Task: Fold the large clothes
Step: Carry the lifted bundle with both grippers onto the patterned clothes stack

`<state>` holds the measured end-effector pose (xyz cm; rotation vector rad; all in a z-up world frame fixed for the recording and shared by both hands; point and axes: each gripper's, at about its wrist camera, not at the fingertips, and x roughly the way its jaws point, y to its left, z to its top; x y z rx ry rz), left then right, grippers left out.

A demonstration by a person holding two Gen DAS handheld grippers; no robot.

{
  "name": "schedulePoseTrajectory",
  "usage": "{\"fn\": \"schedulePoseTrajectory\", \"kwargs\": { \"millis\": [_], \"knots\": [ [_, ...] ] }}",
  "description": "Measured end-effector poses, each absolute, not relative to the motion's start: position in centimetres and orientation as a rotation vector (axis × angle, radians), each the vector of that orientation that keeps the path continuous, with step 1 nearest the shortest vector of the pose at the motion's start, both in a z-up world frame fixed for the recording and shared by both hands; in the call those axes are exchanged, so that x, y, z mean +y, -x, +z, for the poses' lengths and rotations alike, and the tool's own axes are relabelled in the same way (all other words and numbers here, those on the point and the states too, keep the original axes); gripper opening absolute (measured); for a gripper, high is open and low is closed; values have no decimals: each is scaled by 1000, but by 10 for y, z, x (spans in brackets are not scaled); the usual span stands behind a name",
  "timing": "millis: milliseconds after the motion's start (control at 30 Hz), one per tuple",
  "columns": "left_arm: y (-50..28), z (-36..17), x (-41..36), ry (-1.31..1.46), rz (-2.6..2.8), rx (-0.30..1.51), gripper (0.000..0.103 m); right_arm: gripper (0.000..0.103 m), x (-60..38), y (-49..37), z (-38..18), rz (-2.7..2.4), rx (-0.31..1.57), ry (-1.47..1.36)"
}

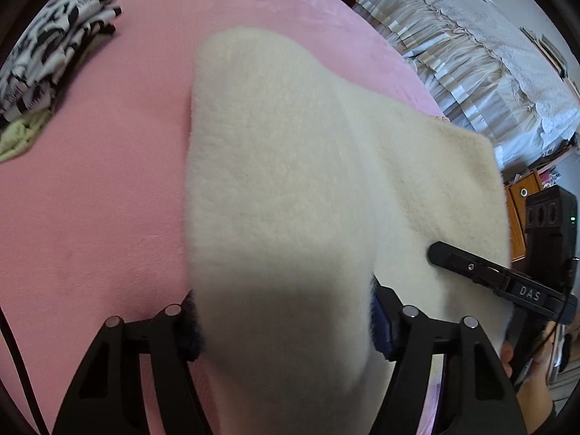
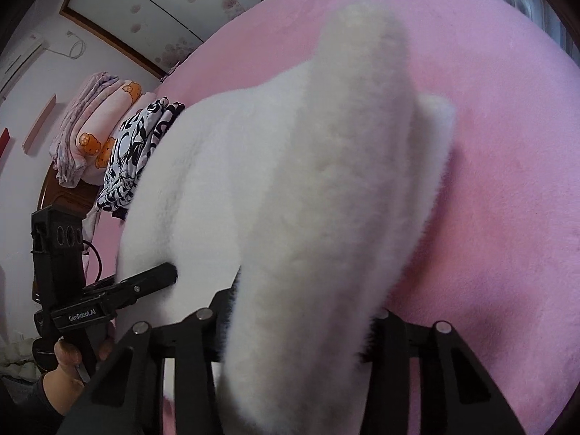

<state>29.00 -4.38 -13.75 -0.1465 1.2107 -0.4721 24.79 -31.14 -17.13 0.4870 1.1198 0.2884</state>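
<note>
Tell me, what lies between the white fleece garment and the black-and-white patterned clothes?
In the left wrist view, only bare pink bed cover separates the white fleece garment from the patterned clothes.

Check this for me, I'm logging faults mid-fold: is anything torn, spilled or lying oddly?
Nothing stands out. Both the left gripper and right gripper grip the cream fleece garment, which looks intact, above the pink bed cover.

The fleece garment (image 1: 282, 166) was cream-white and plain. The bed cover (image 1: 94, 188) beneath it was solid pink. At the far edge of the bed cover lay folded clothes (image 1: 47, 54) in a black-and-white print, with a pale green cloth (image 1: 18, 137) beside them. Beyond them, a pink blanket (image 2: 90, 123) showed orange bears. Both claws were black.
</note>
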Motion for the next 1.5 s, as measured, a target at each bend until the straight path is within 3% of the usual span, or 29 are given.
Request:
{"fn": "schedulePoseTrajectory", "kwargs": {
  "millis": [333,633,800,1067,1300,1433,1500],
  "knots": [
    [-218,-90,27,114,-427,1226,64,41,-241,-177,-139,332,1128,-497],
    [-148,-53,179,169,-317,1252,64,41,-120,-149,-115,492,1167,-478],
    [-153,-20,254,180,-242,1205,64,41,-53,-174,-95,592,1160,-440],
    [-266,43,330,111,-245,1092,64,41,20,-286,-41,656,1051,-385],
    [-427,86,380,17,-266,988,64,41,44,-434,-22,643,915,-468],
    [-519,71,396,-9,-252,1007,66,42,56,-511,-54,647,907,-564],
    [-556,35,409,2,-206,1021,70,43,68,-543,-83,621,915,-537]
  ]
}}
